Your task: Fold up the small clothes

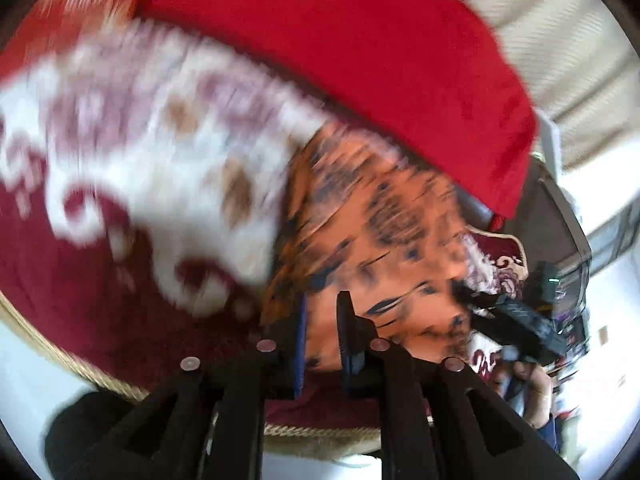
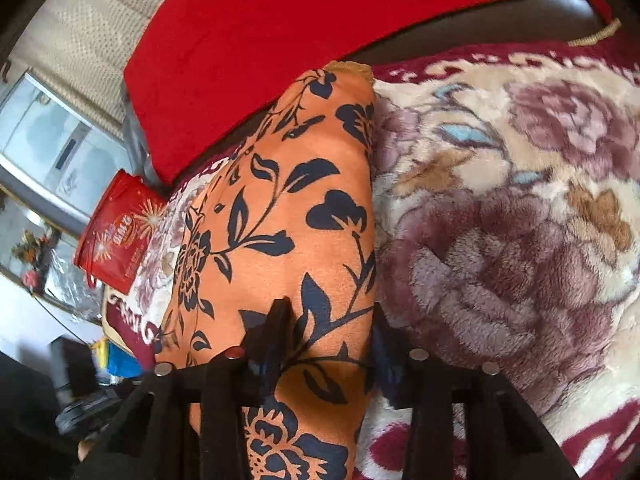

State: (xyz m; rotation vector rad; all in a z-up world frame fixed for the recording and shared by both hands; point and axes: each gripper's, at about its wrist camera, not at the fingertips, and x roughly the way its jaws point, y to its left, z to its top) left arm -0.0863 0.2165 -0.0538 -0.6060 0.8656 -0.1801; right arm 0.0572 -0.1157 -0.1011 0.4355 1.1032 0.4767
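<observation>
An orange garment with a dark blue flower print point(image 2: 288, 216) lies folded lengthwise on a plush floral blanket point(image 2: 500, 220). My right gripper point(image 2: 328, 320) is open, its fingers astride the near end of the garment. In the blurred left wrist view the same garment point(image 1: 380, 240) lies ahead of my left gripper point(image 1: 322, 312). Its fingers stand a narrow gap apart, with the garment's edge at or between them; a hold cannot be made out. The right gripper point(image 1: 516, 320) shows at the garment's far side.
A red cushion point(image 2: 256, 28) lies behind the garment, against a beige backrest point(image 2: 68, 36). A red packet point(image 2: 116, 232) stands at the blanket's left edge. The blanket's corded edge point(image 1: 36, 344) is near my left gripper.
</observation>
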